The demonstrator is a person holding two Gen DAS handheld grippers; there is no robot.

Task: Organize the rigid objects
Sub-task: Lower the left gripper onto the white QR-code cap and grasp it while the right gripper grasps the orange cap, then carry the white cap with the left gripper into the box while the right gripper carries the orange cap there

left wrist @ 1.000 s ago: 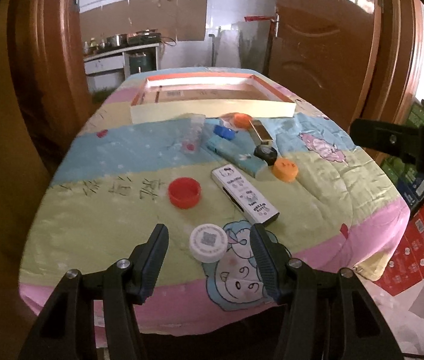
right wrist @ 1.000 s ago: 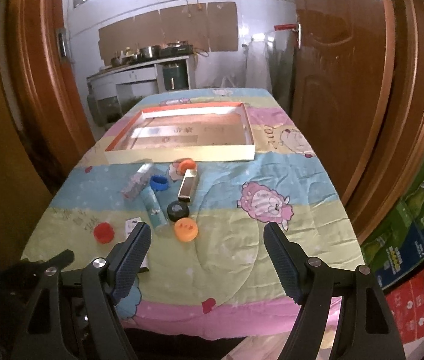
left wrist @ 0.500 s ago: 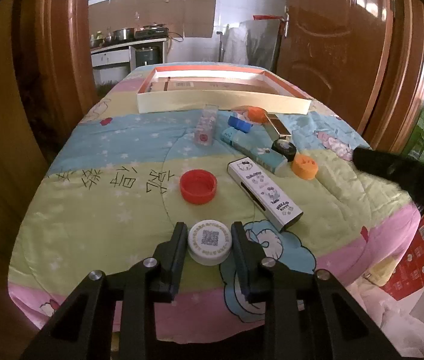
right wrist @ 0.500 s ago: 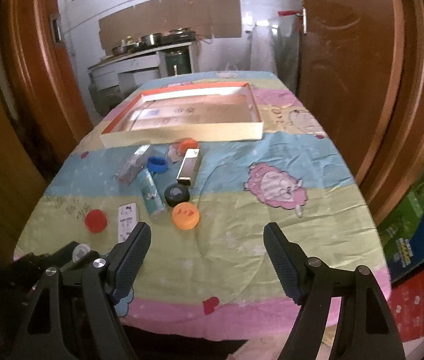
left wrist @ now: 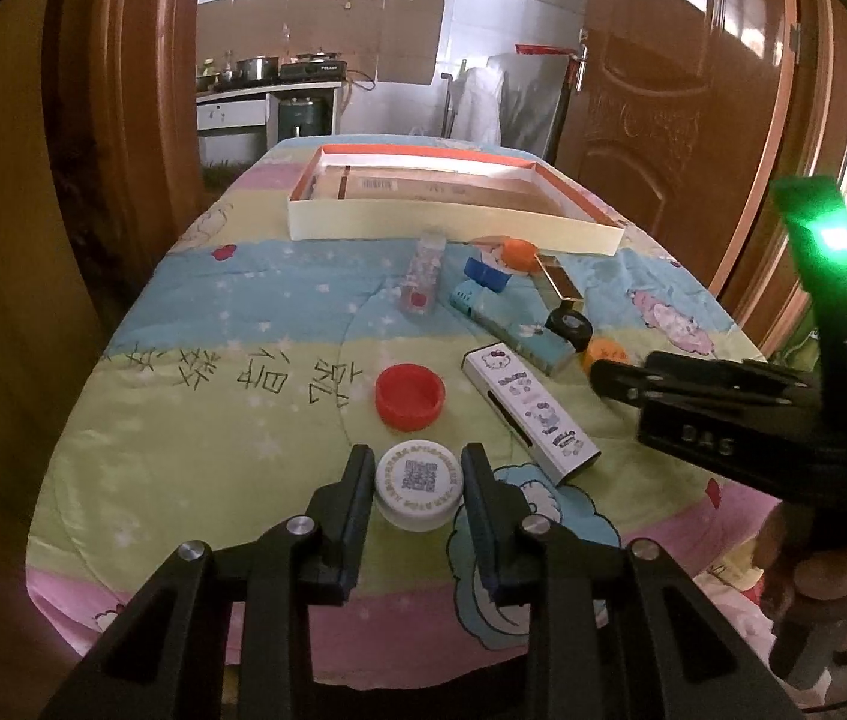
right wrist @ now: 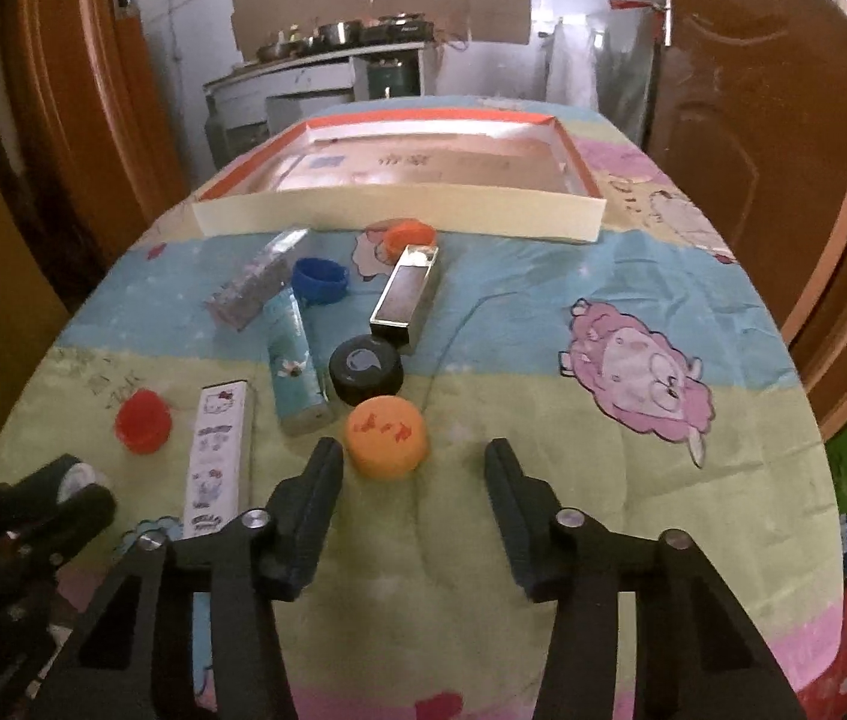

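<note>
Being pinched by left gripper: white cap, at near table edge. Right gripper jaws just been closing, nothing clamped; orange cap lying just ahead, nearer its left finger. Open box waiting far beyond both.

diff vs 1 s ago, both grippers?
Left gripper closed on the white QR-code cap, which hasn't left the cloth. Right gripper came down toward the orange cap; its jaws have just been closing, with the cap just ahead of the tips, not gripped. Other items and the tray unchanged.
</note>
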